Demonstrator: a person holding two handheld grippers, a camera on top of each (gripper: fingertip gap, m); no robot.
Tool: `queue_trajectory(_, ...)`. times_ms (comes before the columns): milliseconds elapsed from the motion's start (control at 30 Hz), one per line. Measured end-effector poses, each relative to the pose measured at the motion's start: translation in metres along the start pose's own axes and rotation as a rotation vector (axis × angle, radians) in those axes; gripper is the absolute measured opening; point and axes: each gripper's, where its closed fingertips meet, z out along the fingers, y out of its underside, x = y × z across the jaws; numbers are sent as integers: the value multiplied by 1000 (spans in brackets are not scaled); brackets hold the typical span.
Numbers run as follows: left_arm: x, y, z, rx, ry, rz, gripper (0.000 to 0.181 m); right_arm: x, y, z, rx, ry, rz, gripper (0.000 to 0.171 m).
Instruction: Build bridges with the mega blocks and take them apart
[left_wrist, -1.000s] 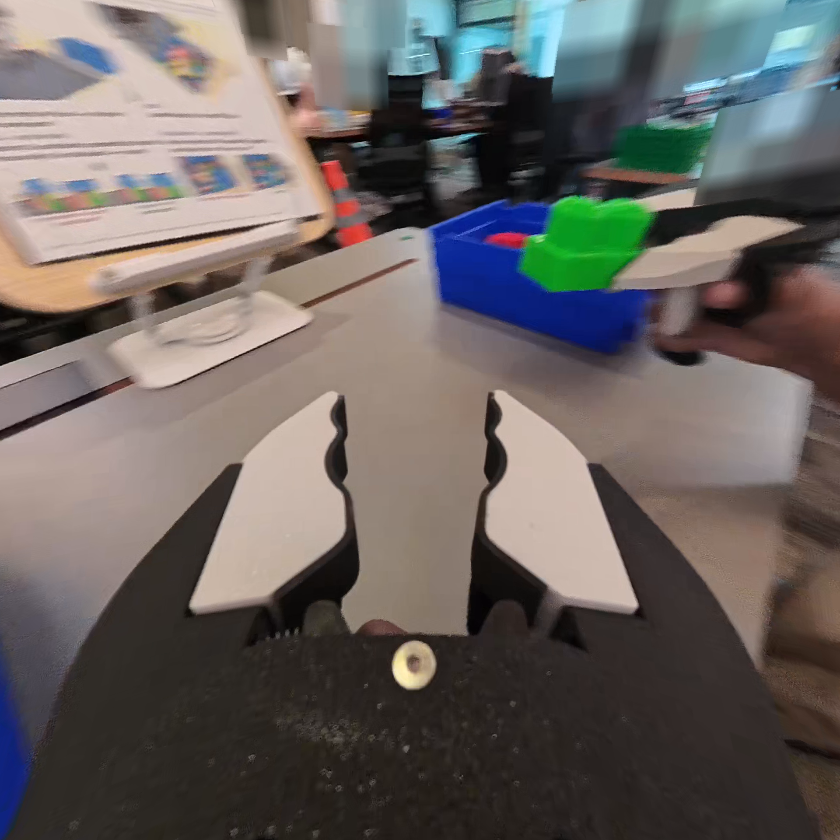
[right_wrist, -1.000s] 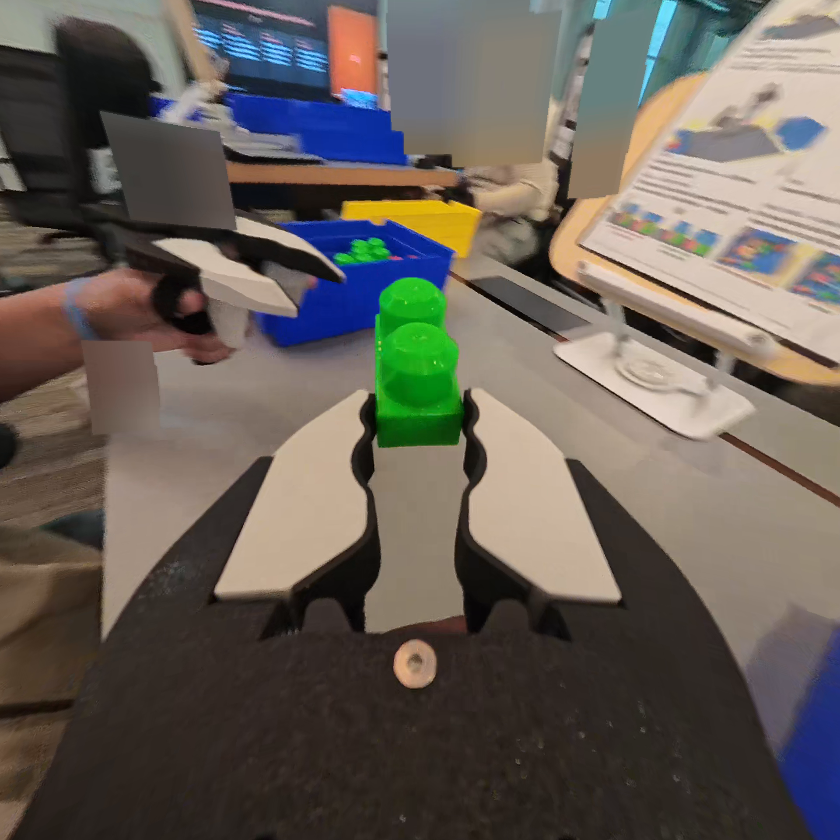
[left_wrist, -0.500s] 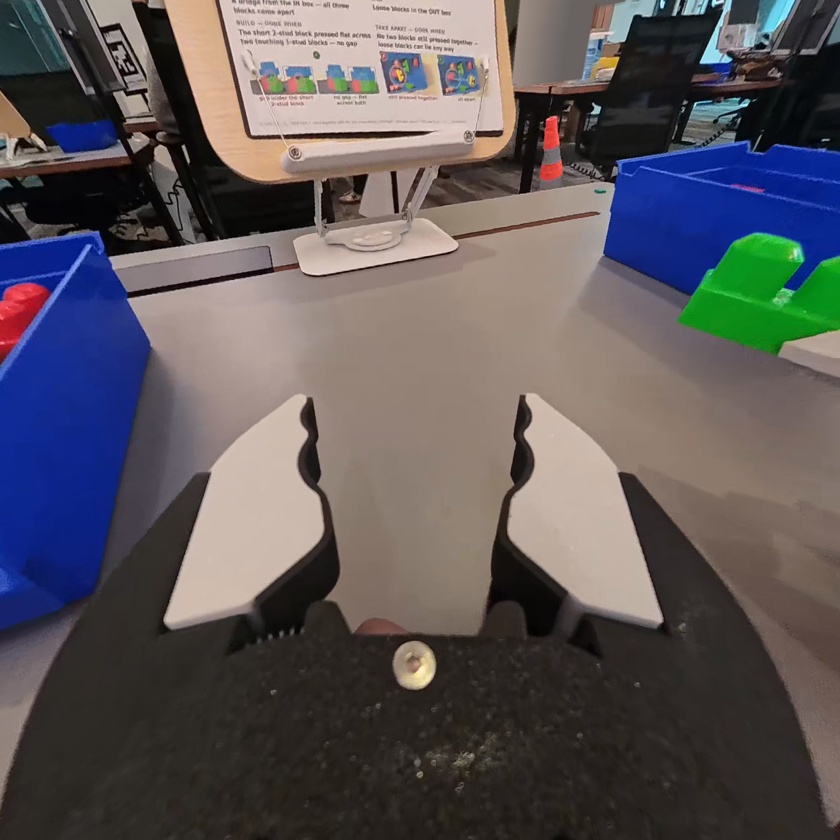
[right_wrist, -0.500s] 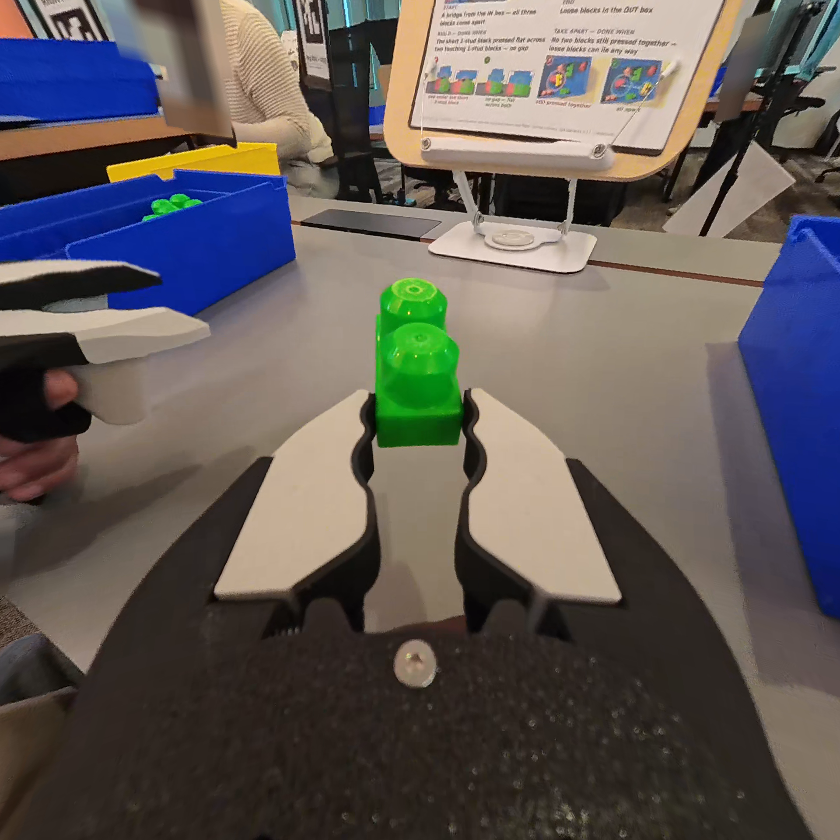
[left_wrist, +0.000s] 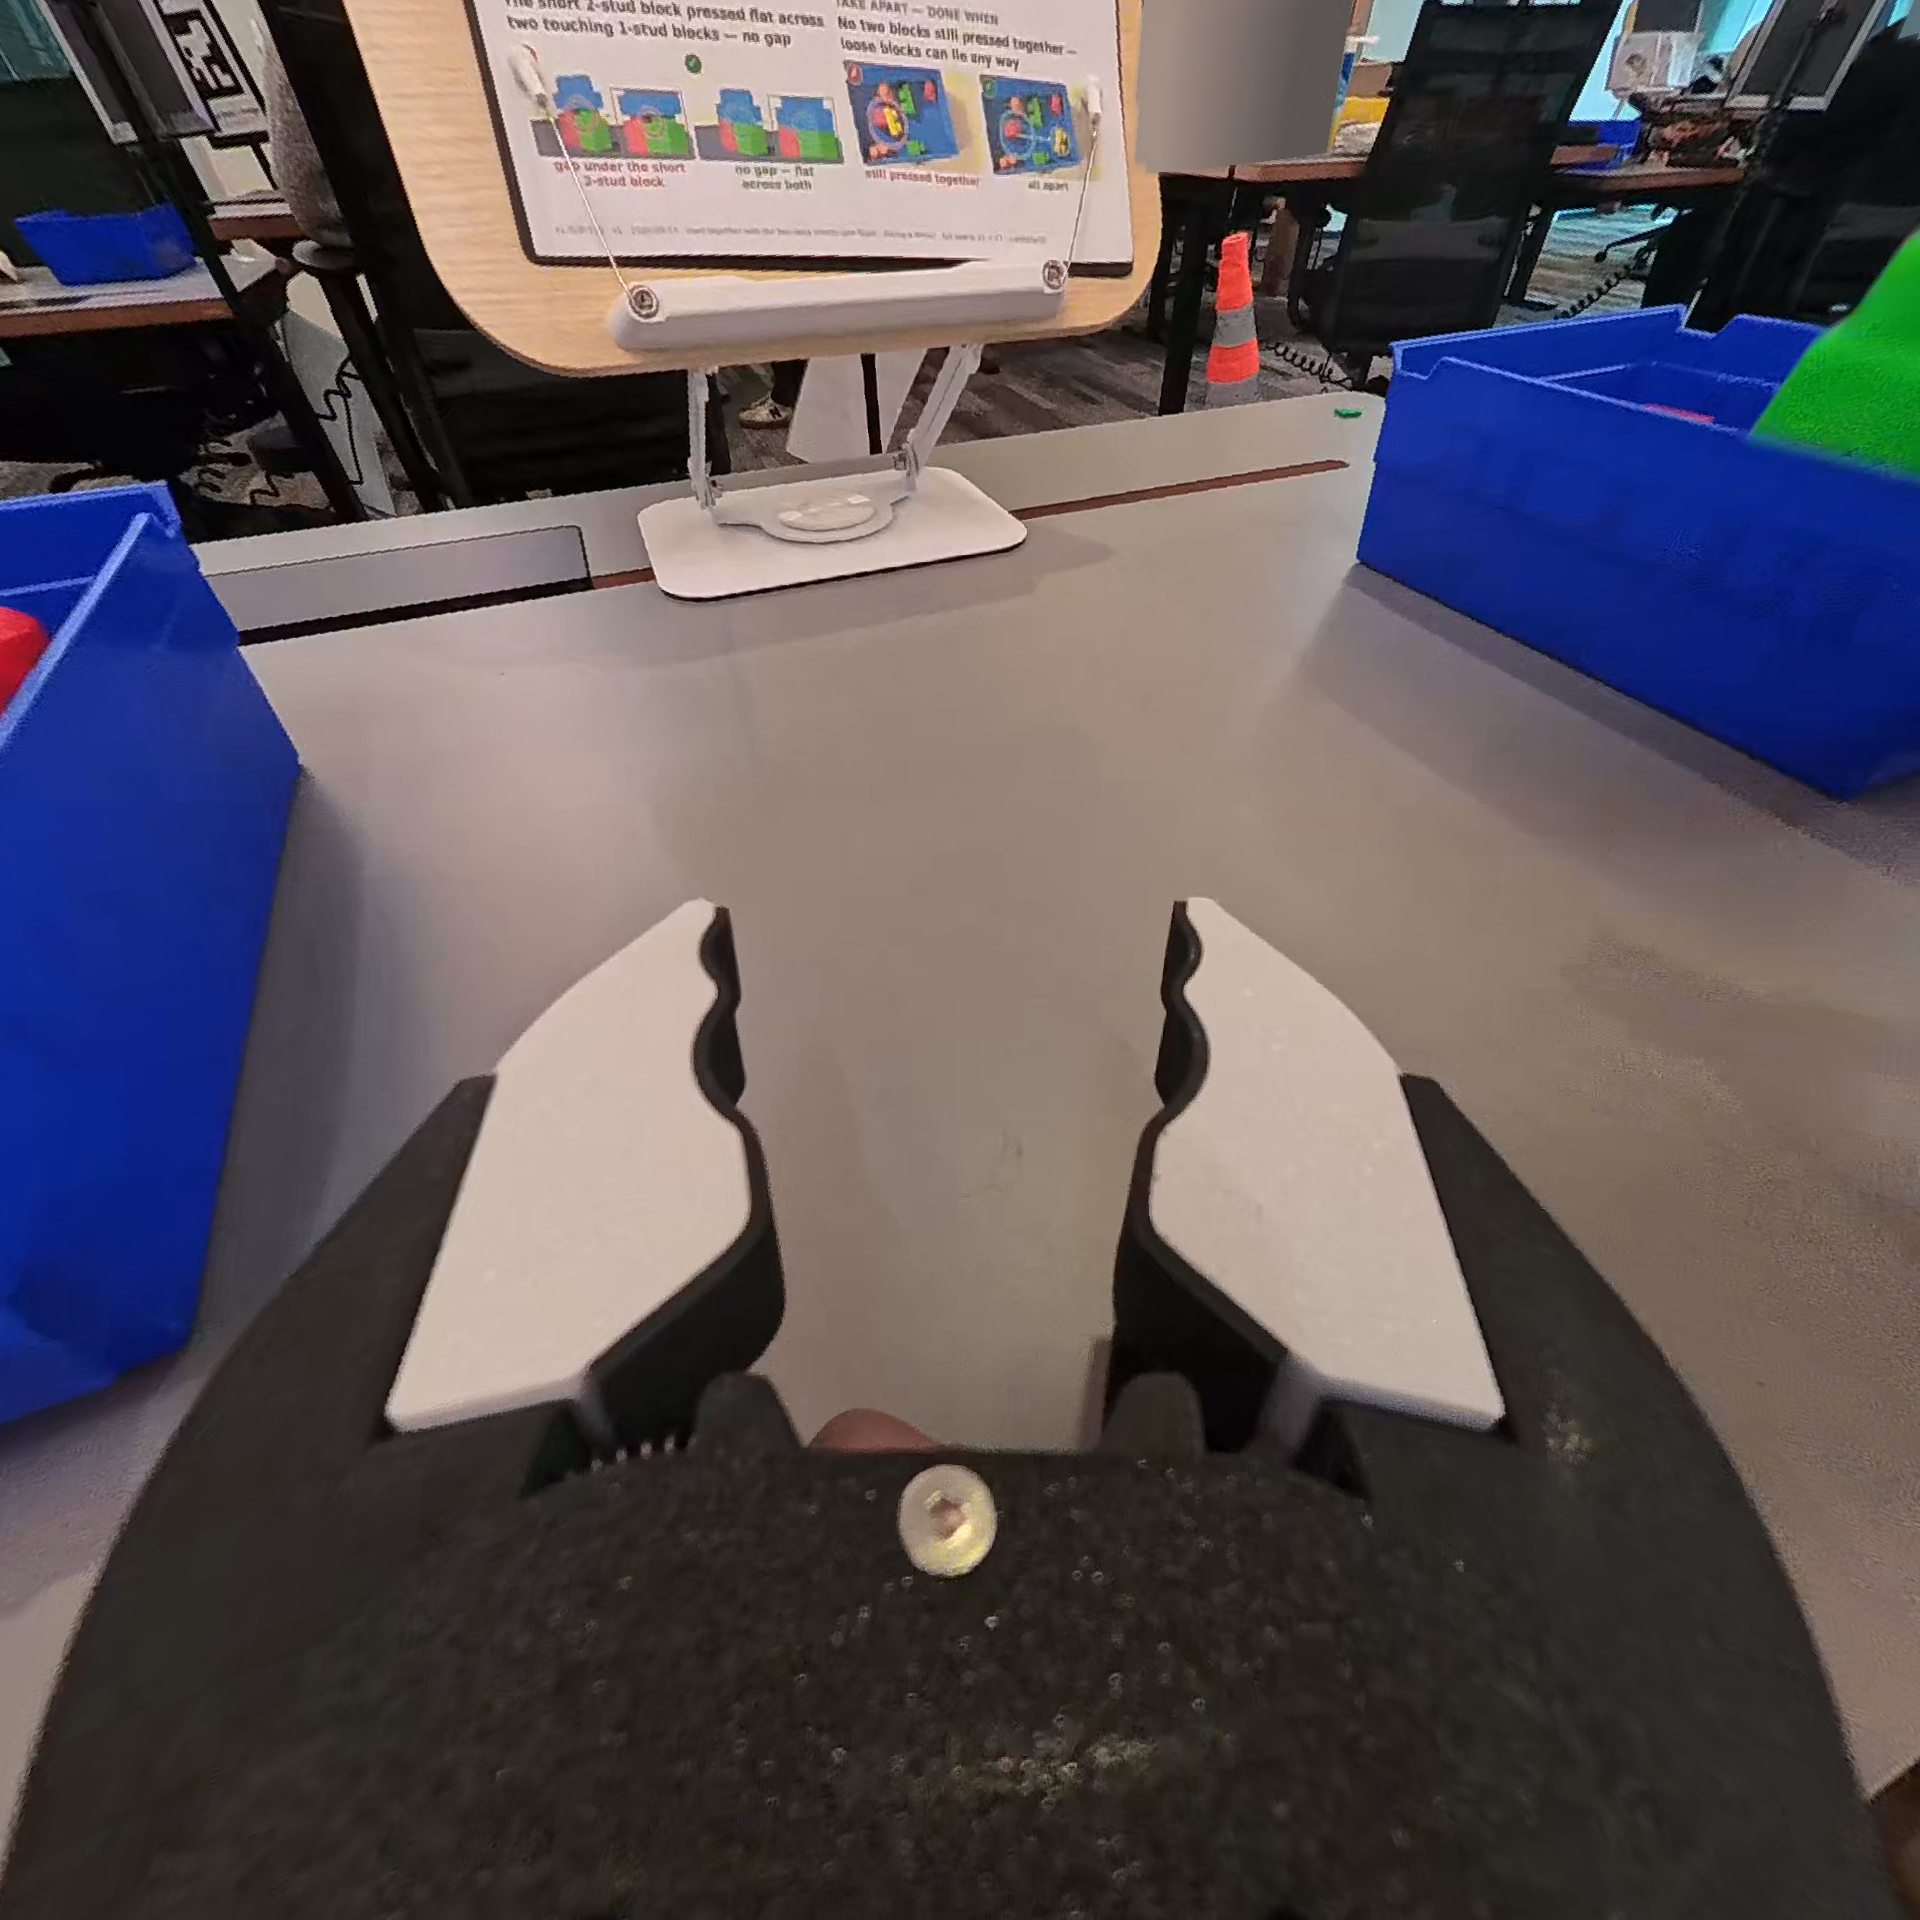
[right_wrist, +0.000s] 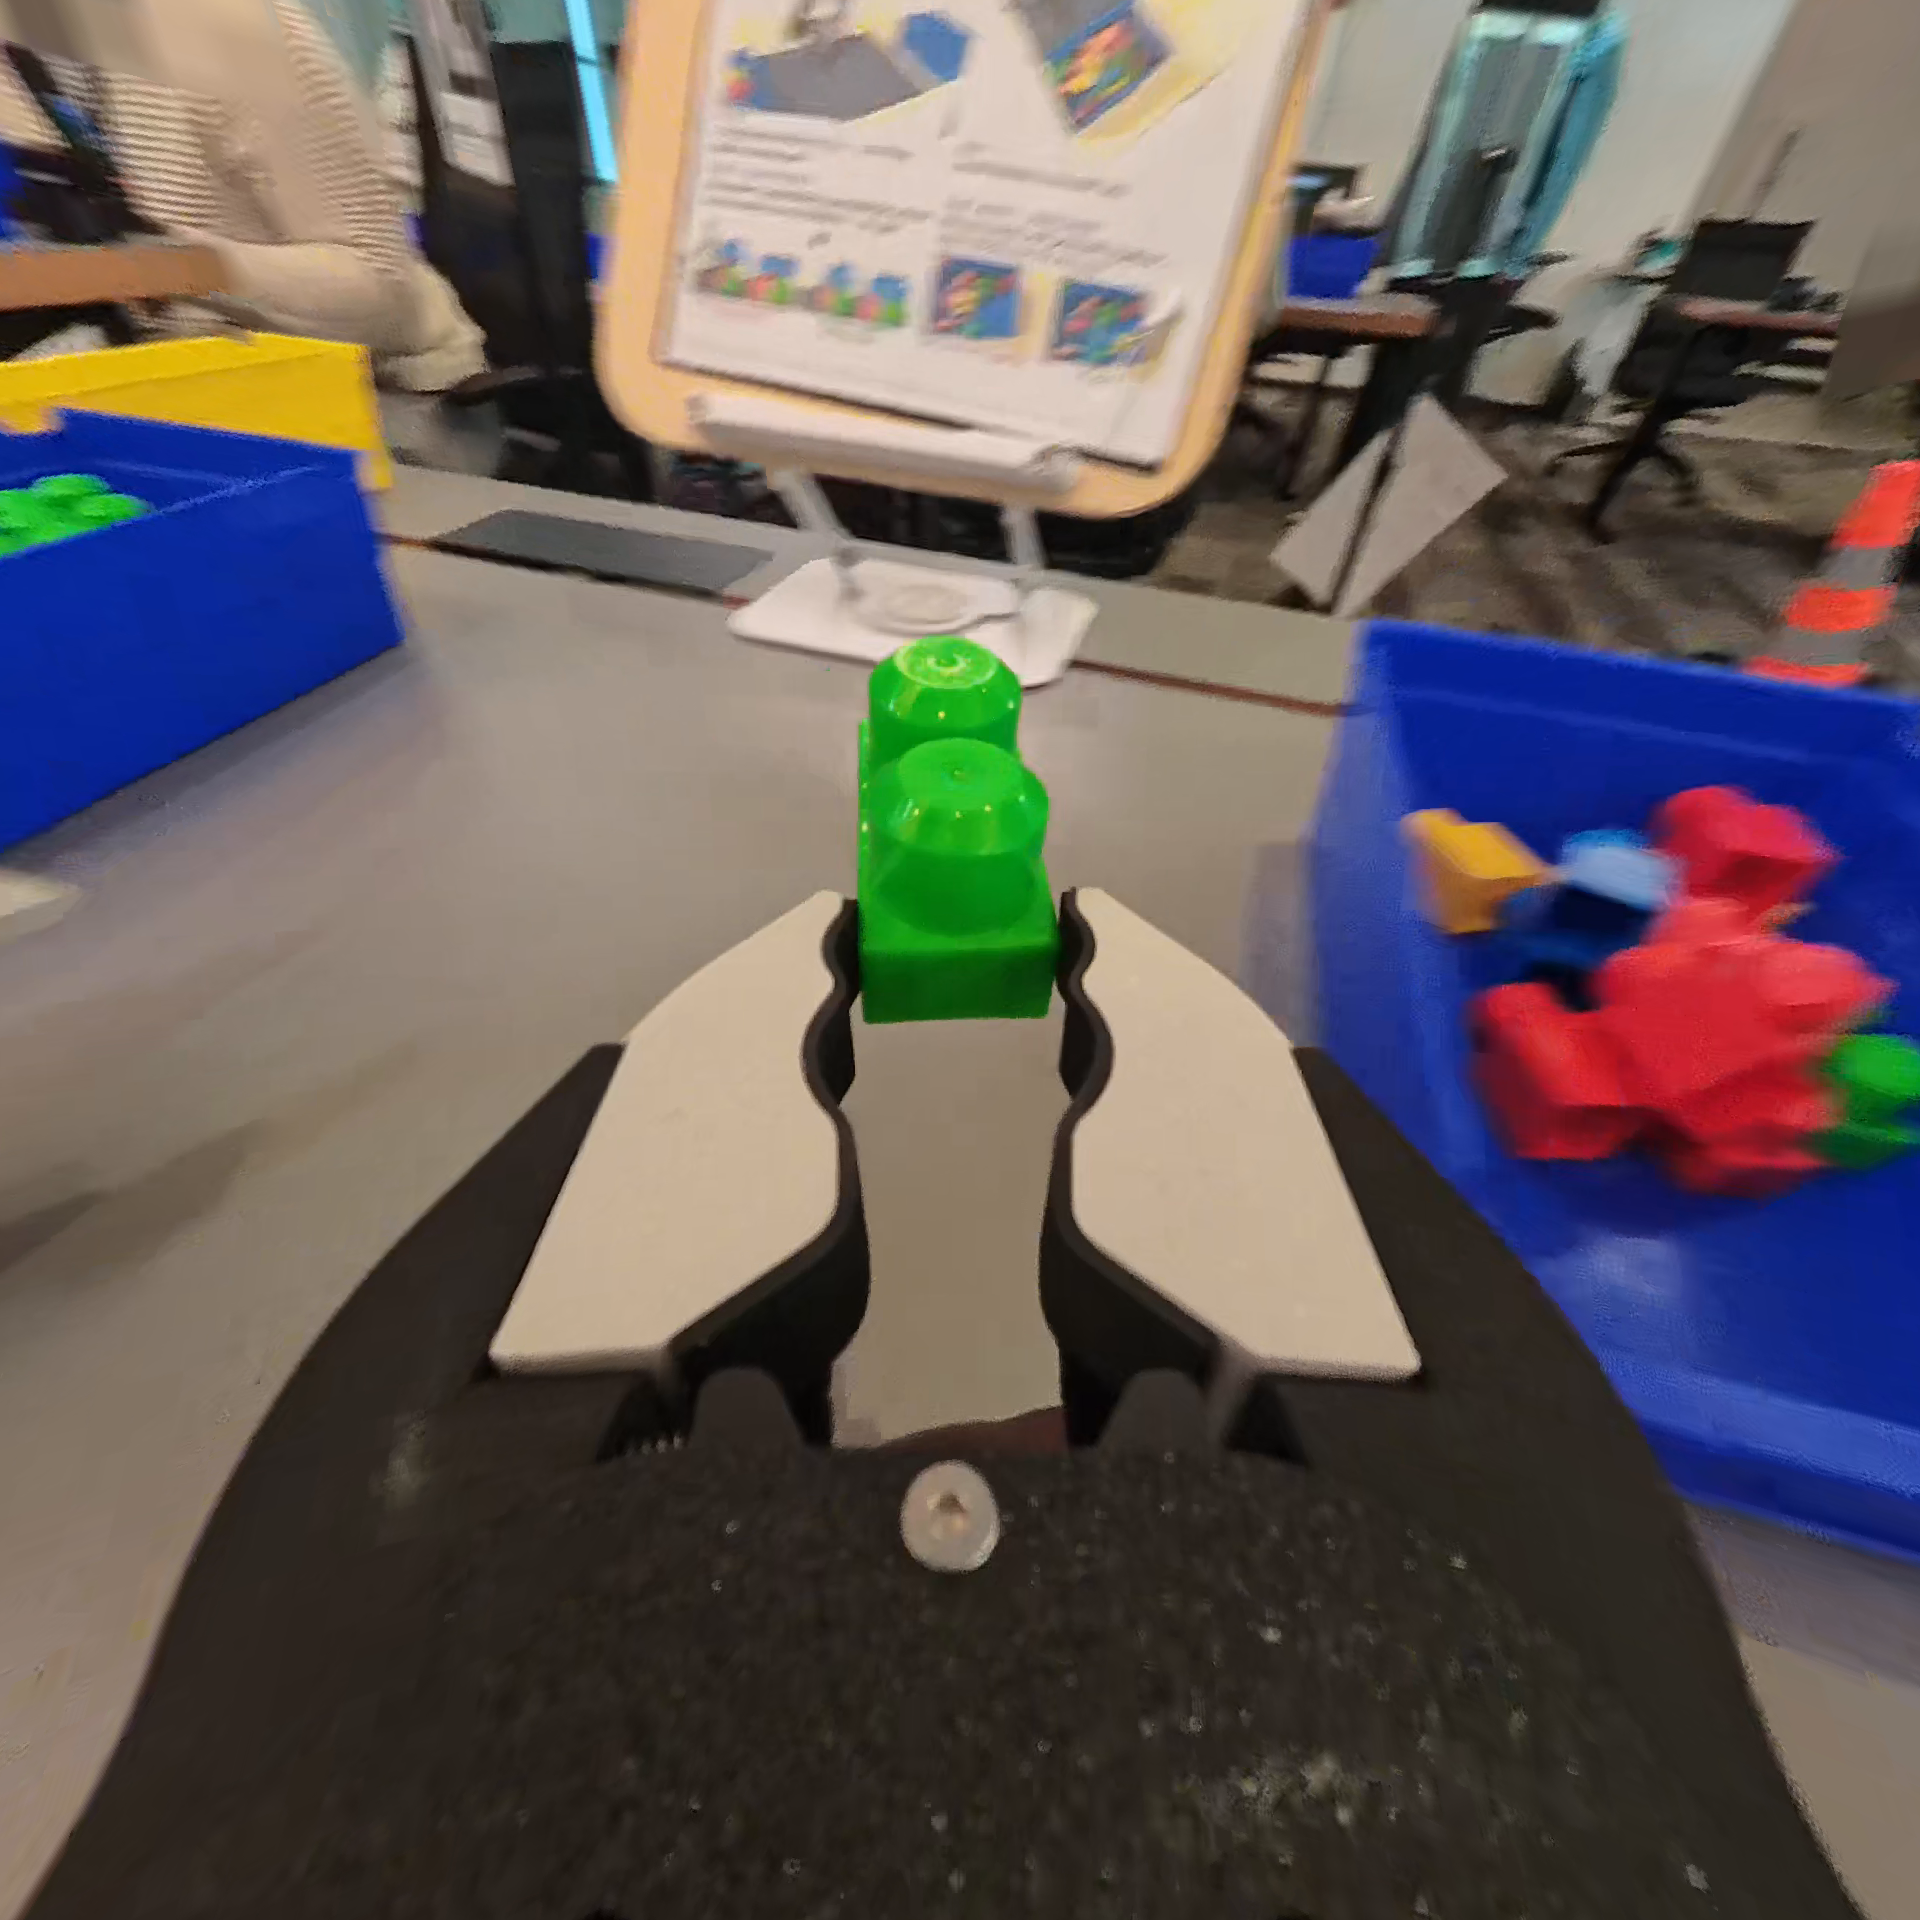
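Left wrist view: the left claw (left_wrist: 948, 1023) gapes empty at frame centre over bare grey surface (left_wrist: 935, 748). Right wrist view: the right claw (right_wrist: 956, 940) grips a green two-stud block (right_wrist: 951, 862) mid-frame; apparently no bridge built yet.

1. An open office turned work lab: rows of desks (left_wrist: 1455, 171) and black swivel chairs (left_wrist: 1455, 156) far behind.
2. A grey worktop (left_wrist: 935, 779) carries blue bins (left_wrist: 1621, 603) and an instruction board (left_wrist: 800, 156) on a stand.
3. An orange cone (left_wrist: 1233, 322) stands on the carpet.
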Motion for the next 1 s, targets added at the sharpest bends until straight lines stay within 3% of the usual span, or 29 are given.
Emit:
queue_trajectory(100,1,4,1,-12,12,-6,78,88,-20,6,-56,143,-14,36)
queue_trajectory(200,4,8,1,-23,32,-25,78,170,-11,25,-178,245,-2,36)
queue_trajectory(367,6,8,0,-25,38,-19,77,241,27,70,-373,271,53,37)
queue_trajectory(500,9,8,-1,-27,46,-21,77,258,55,97,-473,275,80,36)
queue_trajectory(700,9,8,-2,-29,46,-9,77,269,72,104,-522,292,141,37)
queue_trajectory(767,9,9,-1,-33,51,-13,77,269,70,103,-515,288,137,46)
queue_trajectory(900,11,8,-1,-35,54,-9,77,258,28,81,-392,309,71,57)
queue_trajectory(1000,10,7,0,-33,46,-3,77,205,-31,49,-201,235,-3,54)
